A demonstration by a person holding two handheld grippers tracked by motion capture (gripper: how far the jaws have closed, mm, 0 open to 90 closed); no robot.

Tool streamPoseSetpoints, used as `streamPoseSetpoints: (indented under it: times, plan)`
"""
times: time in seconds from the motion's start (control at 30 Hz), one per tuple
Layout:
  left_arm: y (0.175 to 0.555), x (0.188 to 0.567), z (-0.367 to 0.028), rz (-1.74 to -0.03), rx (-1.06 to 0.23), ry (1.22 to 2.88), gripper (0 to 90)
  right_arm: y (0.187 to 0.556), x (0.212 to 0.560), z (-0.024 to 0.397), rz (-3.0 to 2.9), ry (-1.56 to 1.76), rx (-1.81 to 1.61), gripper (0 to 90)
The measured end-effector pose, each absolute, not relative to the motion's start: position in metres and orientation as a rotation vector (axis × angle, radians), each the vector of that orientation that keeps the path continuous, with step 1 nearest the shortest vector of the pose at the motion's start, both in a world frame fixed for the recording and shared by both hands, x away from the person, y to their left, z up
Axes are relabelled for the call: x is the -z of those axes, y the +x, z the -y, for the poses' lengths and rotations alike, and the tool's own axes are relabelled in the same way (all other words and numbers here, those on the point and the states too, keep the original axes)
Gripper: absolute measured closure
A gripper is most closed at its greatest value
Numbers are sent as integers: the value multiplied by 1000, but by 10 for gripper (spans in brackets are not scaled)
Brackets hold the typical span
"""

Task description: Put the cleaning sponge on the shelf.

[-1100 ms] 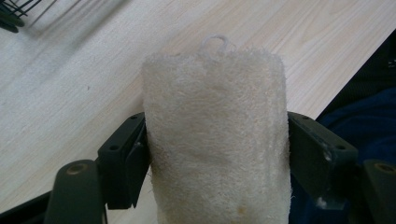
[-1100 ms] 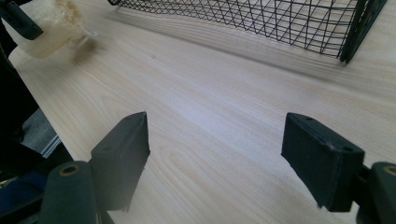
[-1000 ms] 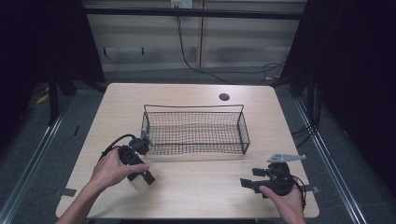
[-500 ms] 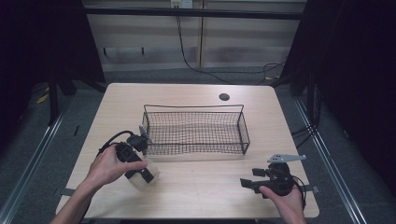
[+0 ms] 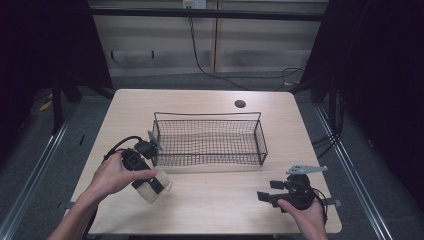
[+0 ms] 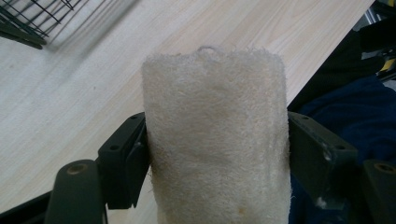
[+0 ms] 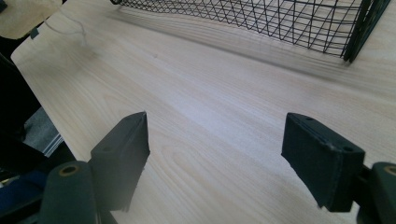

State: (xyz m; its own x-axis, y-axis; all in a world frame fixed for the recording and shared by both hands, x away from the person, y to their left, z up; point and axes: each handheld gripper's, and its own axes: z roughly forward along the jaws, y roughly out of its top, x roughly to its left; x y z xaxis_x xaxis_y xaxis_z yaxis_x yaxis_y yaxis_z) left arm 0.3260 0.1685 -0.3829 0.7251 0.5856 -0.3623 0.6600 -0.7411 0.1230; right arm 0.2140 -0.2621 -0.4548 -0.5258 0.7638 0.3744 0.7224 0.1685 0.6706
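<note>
- Left gripper [image 5: 150, 184], clamping a cream fibrous loofah pad [image 6: 215, 140], is drawing back from the black wire basket [image 5: 209, 139] toward the worktop's near-left edge.
- Right gripper [image 7: 224, 158], jaws wide and holding nothing, is idling near-right.

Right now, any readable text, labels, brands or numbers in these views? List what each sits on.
None readable.
The sponge held in the left gripper: plain pale fibre, no label.
The wire basket: bare black mesh, no tag.
The table: plain wood grain, with a dark round hole that bears no mark.
The right gripper: black parts and a grey plate, no lettering that can be made out.
</note>
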Motion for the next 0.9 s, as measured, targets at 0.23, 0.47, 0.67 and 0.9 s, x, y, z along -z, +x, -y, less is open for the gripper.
streamPoseSetpoints:
  times: [0.23,0.47,0.67,0.9]
  plan:
    - [327,374,-168,-962,442,2685,272,214,455,262,-2360,1510,-1310,229]
    - [327,365,-164,-941,428,2703,273,214,455,262,-2358,1511,-1313,229]
    - [327,356,-164,-928,423,2695,273,214,455,261,-2363,1501,-1313,229]
    - [330,345,-162,-923,407,2691,273,214,455,261,-2369,1502,-1312,228]
